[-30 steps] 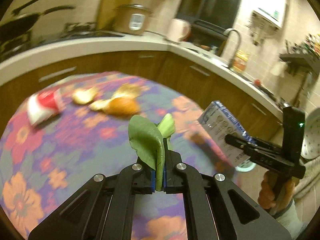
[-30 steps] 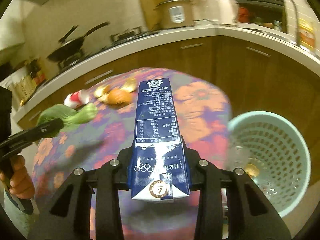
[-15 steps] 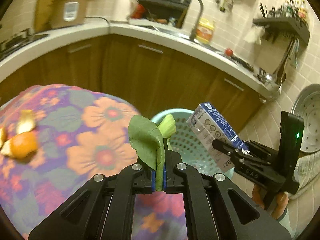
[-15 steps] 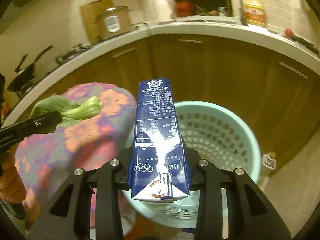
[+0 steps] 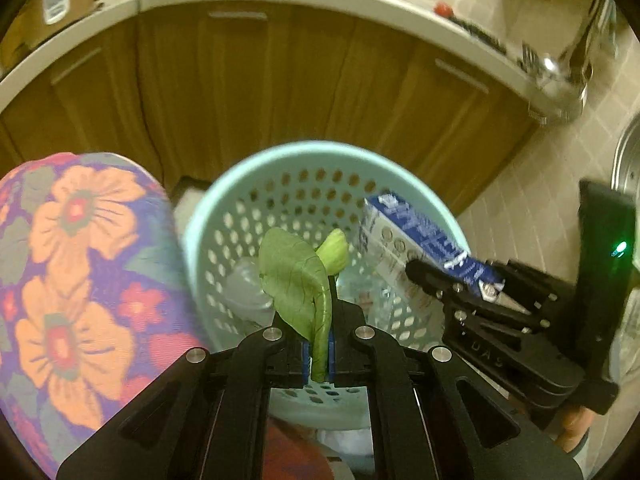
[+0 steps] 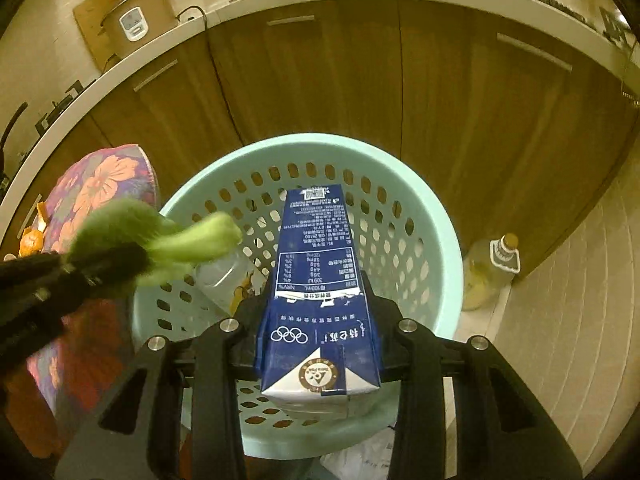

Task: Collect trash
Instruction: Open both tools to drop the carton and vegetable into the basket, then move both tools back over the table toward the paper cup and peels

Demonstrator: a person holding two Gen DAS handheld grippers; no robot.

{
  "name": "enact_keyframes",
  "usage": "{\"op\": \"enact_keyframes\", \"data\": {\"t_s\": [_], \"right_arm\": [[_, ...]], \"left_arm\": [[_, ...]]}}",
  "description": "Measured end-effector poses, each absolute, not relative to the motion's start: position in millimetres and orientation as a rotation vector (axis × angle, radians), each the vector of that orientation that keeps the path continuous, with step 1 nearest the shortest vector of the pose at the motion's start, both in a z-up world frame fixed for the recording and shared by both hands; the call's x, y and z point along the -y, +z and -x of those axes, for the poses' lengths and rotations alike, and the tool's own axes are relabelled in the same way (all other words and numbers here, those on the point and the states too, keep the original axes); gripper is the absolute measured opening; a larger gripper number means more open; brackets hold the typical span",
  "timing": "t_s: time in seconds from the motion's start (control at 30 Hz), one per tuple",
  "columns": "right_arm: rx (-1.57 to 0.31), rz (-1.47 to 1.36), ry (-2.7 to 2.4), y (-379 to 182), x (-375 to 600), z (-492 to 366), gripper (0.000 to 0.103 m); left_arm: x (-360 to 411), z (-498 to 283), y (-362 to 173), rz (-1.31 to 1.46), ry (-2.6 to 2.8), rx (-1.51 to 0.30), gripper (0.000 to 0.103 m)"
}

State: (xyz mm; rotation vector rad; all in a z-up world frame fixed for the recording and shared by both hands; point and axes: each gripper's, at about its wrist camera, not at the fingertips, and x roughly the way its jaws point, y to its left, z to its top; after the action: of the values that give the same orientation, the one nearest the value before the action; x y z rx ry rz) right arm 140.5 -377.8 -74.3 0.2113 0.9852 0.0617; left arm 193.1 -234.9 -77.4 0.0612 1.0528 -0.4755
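Note:
A green vegetable leaf [image 5: 296,280] stands up between the pads of my left gripper [image 5: 320,344], whose jaws are just starting to open while the pads still touch it. My right gripper [image 6: 320,300] is shut on a blue and white milk carton [image 6: 320,280]. Both hang over the mouth of a light blue perforated trash basket [image 6: 312,142] on the floor. In the left wrist view the carton [image 5: 412,232] and right gripper [image 5: 424,276] are at the right, over the basket [image 5: 320,150]. In the right wrist view the leaf [image 6: 188,240] is blurred at the left.
A clear plastic bottle [image 6: 224,276] lies inside the basket. The table with a floral cloth [image 5: 80,280] is left of the basket, with orange peel [image 6: 32,240] on it. A yellow oil bottle [image 6: 492,268] stands on the floor by the wooden cabinets [image 6: 320,72].
Both grippers swung away from the table and down, from above the floral cloth to over the basket. The leaf and the carton stayed in their grips.

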Motion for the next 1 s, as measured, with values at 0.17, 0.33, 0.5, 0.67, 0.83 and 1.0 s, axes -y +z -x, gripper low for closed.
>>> {"op": "enact_keyframes", "data": {"t_s": [0.17,0.33,0.5,0.67,0.83,1.0], "right_arm": [[-0.993,-0.234,0.068,-78,387,-140,0.041],[-0.978,-0.242,0.073,-75,391,-138,0.043],[-0.96,-0.239,0.093,-67,388,-135,0.043],[-0.94,-0.23,0.113,-56,378,-131,0.043],[-0.882,-0.197,0.151,-37,359,-122,0.043],[-0.833,-0.146,0.193,-18,335,-114,0.043]], "left_arm": [[244,-191,-85,-0.096,-0.497,-1.061,0.033],[246,-187,-85,-0.116,-0.505,-1.054,0.038],[244,-184,-78,-0.092,-0.496,-1.039,0.038],[225,-173,-66,-0.057,-0.484,-0.999,0.038],[202,-151,-45,-0.025,-0.486,-0.905,0.05],[177,-126,-22,-0.011,-0.458,-0.815,0.053]]}}
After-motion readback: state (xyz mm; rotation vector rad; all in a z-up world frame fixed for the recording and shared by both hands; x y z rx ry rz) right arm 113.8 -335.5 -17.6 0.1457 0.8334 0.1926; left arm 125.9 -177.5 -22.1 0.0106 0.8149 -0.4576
